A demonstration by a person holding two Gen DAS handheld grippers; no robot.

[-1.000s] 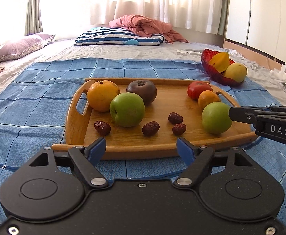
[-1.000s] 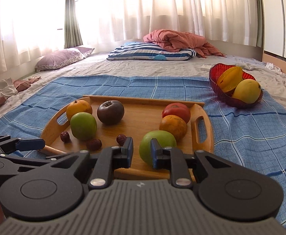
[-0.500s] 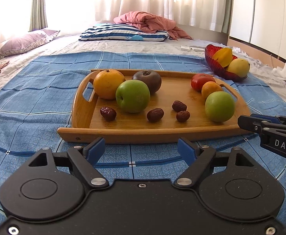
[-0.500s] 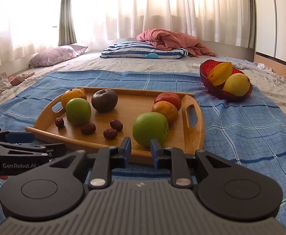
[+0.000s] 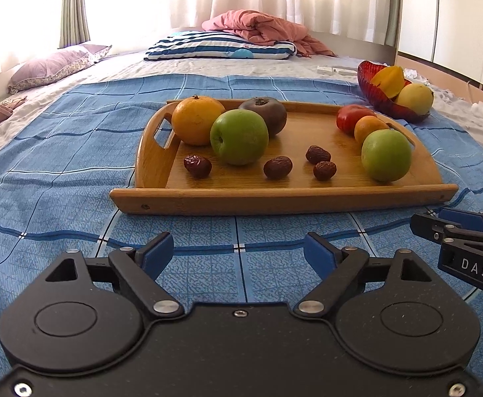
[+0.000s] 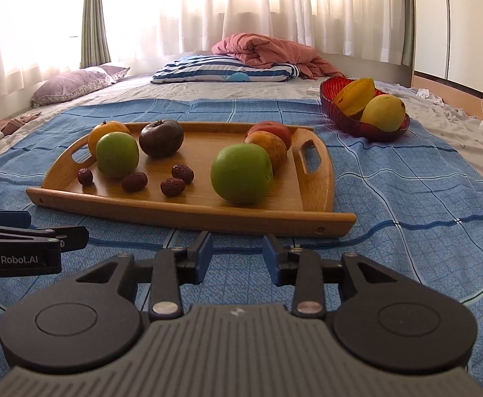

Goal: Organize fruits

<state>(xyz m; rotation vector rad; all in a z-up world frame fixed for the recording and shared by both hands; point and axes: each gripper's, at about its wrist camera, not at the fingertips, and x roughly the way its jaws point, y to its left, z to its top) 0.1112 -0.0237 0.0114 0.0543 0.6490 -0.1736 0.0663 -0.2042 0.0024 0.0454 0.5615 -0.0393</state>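
Bed [image 5: 181, 69]: broad, flat, covered with pale sheet; striped blue-and-white pillow [image 5: 221, 46] and crumpled pink blanket [image 5: 261, 28] at far end, mauve pillow [image 5: 56, 66] at far left.

Blue cloth [image 5: 75, 152]: woven, checked with dark and white lines, spread over bed, slightly rippled.

Wooden tray [image 5: 281, 200]: smooth bamboo-coloured, rectangular with rounded corners, raised rim, cut-out handles at both ends; resting flat on blue cloth.

Red bowl [image 6: 340, 117]: ribbed translucent glass, shallow, on cloth's far right corner beyond tray; holding ridged yellow-orange starfruit [image 6: 355, 96] and smooth yellow mango [image 6: 383, 112], touching.

Left gripper [image 5: 239, 251]: matte black body, blue pads, jaws wide apart and just been opening, nothing between them; hovering over cloth, short of tray's near rim.

Right gripper [image 6: 237, 256]: black linkages, ribbed grey housing, blue pads; jaws parted by moderate gap, just been opening, nothing between them; also short of near rim.

Fruit, all on tray. Left group: dimpled round orange [image 5: 196, 119], glossy green apple [image 5: 239, 137] just in front and touching it, dark purple-brown tomato [image 5: 267, 112] behind. Right group in a line by right handle: second green apple [image 5: 385, 155] nearest, small orange [image 5: 368, 127] behind it, red tomato [image 5: 352, 117] farthest.

Four wrinkled dark red dates: one [image 5: 197, 166] at left beside apple, one [image 5: 277, 167] at centre, two [image 5: 318, 154] [image 5: 324, 170] close together right of centre.
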